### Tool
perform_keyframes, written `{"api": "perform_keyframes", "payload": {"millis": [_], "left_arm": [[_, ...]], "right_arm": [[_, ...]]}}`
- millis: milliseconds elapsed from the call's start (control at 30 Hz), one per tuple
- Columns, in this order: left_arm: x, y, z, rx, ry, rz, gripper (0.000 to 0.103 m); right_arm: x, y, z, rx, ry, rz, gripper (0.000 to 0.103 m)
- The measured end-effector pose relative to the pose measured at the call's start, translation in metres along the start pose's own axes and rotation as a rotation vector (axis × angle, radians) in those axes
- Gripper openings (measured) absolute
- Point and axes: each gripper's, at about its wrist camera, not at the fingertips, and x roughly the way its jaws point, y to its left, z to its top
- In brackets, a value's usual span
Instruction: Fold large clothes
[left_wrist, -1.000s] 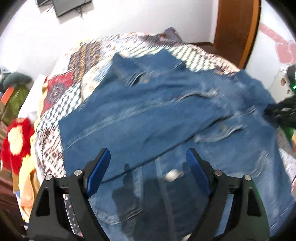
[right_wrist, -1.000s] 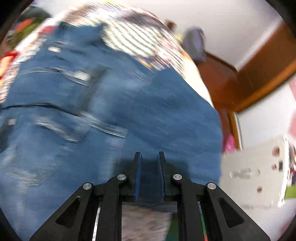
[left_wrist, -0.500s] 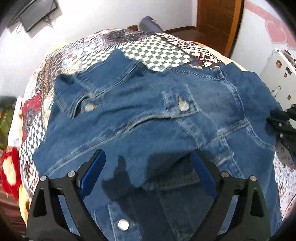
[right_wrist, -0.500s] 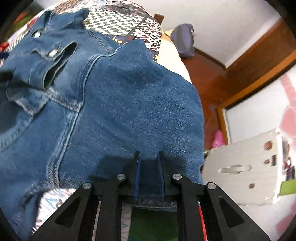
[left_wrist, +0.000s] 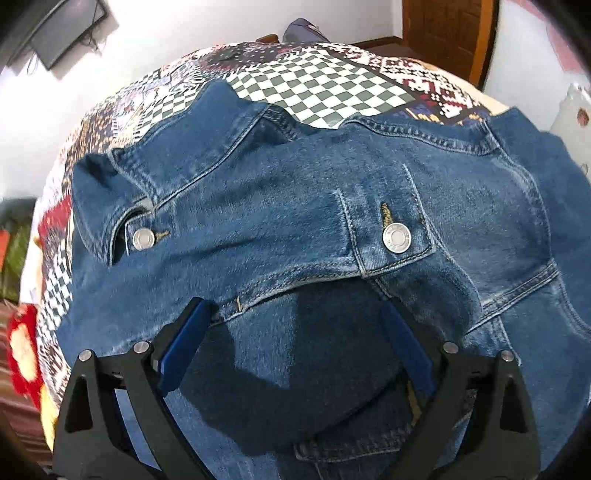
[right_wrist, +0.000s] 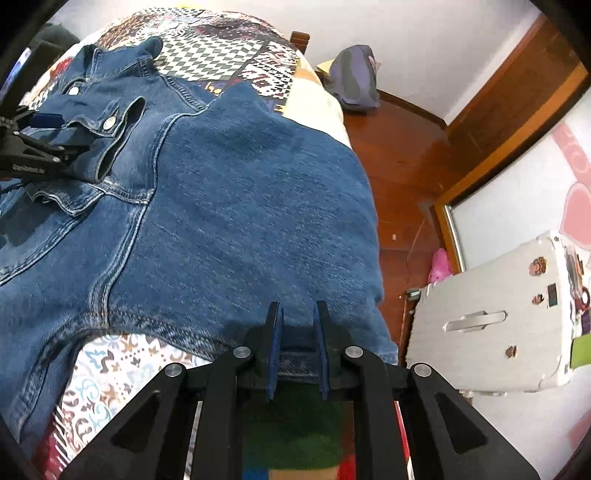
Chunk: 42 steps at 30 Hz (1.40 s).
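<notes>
A blue denim jacket (left_wrist: 303, 206) lies spread on a patchwork bed cover, collar at the far side. One sleeve is folded across the chest, its cuff with a metal button (left_wrist: 396, 236) in front of me. My left gripper (left_wrist: 295, 325) is open, its blue pads low over the jacket just below that cuff. In the right wrist view the jacket (right_wrist: 229, 192) drapes over the bed's right edge. My right gripper (right_wrist: 297, 314) is shut on the sleeve cuff (right_wrist: 295, 354) at the bed's near right edge. The left gripper (right_wrist: 48, 129) shows at far left.
The patchwork cover (left_wrist: 314, 85) shows beyond the collar. A white suitcase (right_wrist: 491, 325) stands right of the bed on a wooden floor (right_wrist: 399, 155). A grey bag (right_wrist: 354, 77) sits by the wall. Red and yellow cloth (left_wrist: 22, 343) lies left of the bed.
My left gripper has moved forward and down over the jacket toward the folded sleeve's cuff. My right gripper stays shut on the cuff and has barely shifted in the last half second.
</notes>
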Motion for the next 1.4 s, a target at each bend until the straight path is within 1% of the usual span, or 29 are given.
{"api": "perform_keyframes", "payload": {"millis": [100,133,167,233,300,367,433,500,600,633,700,733,800,833,900,933,967,1000,1033,1067,1100,1167,1233,1300,1400], "left_arm": [[-0.012,-0.002,0.005,0.004,-0.01,0.002,0.093],[-0.026,-0.005,0.007,0.009,-0.045,-0.013,0.093],[-0.037,-0.008,0.009,0.019,-0.069,-0.045,0.093],[-0.063,-0.022,0.013,0.048,-0.117,-0.135,0.094],[-0.087,-0.049,0.018,0.101,-0.149,-0.223,0.094],[-0.1,-0.077,0.021,0.163,-0.159,-0.277,0.094],[-0.106,-0.109,0.022,0.227,-0.15,-0.314,0.094],[-0.105,-0.143,0.017,0.287,-0.107,-0.351,0.094],[-0.094,-0.188,0.006,0.366,-0.006,-0.412,0.094],[-0.093,-0.197,0.002,0.383,0.006,-0.415,0.094],[-0.09,-0.217,-0.007,0.431,0.007,-0.381,0.094],[-0.087,-0.226,-0.01,0.453,-0.002,-0.349,0.094],[-0.081,-0.238,-0.011,0.463,-0.03,-0.281,0.093],[-0.078,-0.243,-0.009,0.461,-0.047,-0.26,0.089],[-0.079,-0.248,-0.007,0.462,-0.072,-0.251,0.065],[-0.081,-0.253,-0.004,0.468,-0.085,-0.245,0.061],[-0.082,-0.255,-0.002,0.474,-0.099,-0.238,0.051],[-0.084,-0.256,0.001,0.481,-0.116,-0.228,0.045],[-0.086,-0.255,0.004,0.484,-0.131,-0.217,0.033],[-0.088,-0.256,0.006,0.475,-0.135,-0.223,0.023],[-0.089,-0.252,0.01,0.463,-0.135,-0.238,0.018],[-0.095,-0.241,0.017,0.43,-0.142,-0.283,0.016],[-0.107,-0.228,0.021,0.401,-0.158,-0.331,0.015],[-0.117,-0.214,0.026,0.366,-0.177,-0.355,0.014],[-0.132,-0.185,0.032,0.284,-0.178,-0.426,0.013]], "right_arm": [[-0.009,-0.018,-0.003,0.078,-0.006,0.061,0.012],[-0.014,-0.026,-0.004,0.114,-0.003,0.094,0.012],[-0.02,-0.035,-0.007,0.151,-0.002,0.121,0.012],[-0.027,-0.054,-0.012,0.217,-0.003,0.118,0.012],[-0.037,-0.07,-0.02,0.282,-0.019,0.147,0.012],[-0.049,-0.088,-0.028,0.356,-0.039,0.188,0.012],[-0.06,-0.098,-0.035,0.406,-0.056,0.207,0.012],[-0.072,-0.106,-0.042,0.43,-0.073,0.201,0.012],[-0.086,-0.112,-0.051,0.459,-0.101,0.215,0.012],[-0.089,-0.112,-0.054,0.466,-0.105,0.227,0.012],[-0.094,-0.114,-0.061,0.476,-0.113,0.243,0.012],[-0.095,-0.114,-0.064,0.479,-0.115,0.249,0.012],[-0.096,-0.114,-0.07,0.486,-0.116,0.265,0.012],[-0.095,-0.114,-0.072,0.492,-0.114,0.27,0.012],[-0.095,-0.115,-0.077,0.505,-0.112,0.277,0.012],[-0.094,-0.115,-0.079,0.513,-0.112,0.282,0.012],[-0.094,-0.116,-0.081,0.519,-0.111,0.285,0.012],[-0.093,-0.117,-0.083,0.523,-0.108,0.284,0.012],[-0.092,-0.117,-0.084,0.527,-0.105,0.279,0.012],[-0.092,-0.117,-0.085,0.529,-0.106,0.28,0.012],[-0.092,-0.117,-0.086,0.531,-0.105,0.286,0.012],[-0.089,-0.116,-0.086,0.531,-0.1,0.295,0.012],[-0.088,-0.113,-0.083,0.522,-0.098,0.286,0.012],[-0.087,-0.108,-0.079,0.509,-0.1,0.289,0.012],[-0.085,-0.097,-0.069,0.488,-0.108,0.329,0.012]]}}
